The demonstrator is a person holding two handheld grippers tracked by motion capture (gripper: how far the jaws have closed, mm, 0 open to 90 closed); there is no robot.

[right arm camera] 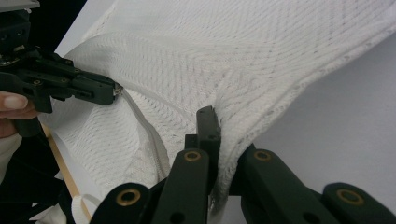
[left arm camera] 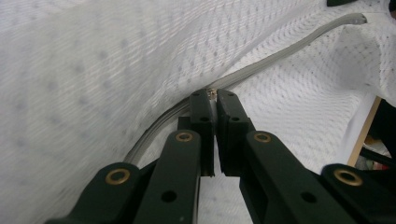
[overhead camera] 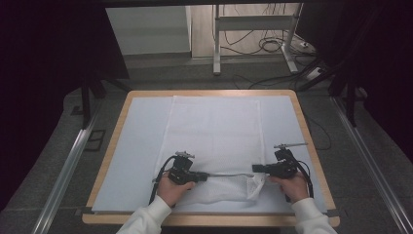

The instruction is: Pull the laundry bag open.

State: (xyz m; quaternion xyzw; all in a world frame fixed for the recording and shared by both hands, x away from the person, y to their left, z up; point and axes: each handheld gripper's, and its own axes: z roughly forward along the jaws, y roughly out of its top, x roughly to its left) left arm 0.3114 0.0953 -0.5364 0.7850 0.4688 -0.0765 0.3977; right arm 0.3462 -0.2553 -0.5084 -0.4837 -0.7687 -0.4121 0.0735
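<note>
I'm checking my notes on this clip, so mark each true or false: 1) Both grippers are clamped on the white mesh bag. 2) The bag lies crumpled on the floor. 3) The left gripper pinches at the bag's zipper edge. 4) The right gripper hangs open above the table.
1) True: the left gripper and right gripper are shut on the white mesh bag.
2) False: it is spread on the table, with the near edge lifted.
3) True: its jaws close on the zipper edge.
4) False: it is clamped on a fold of mesh near the bag's corner.
</note>
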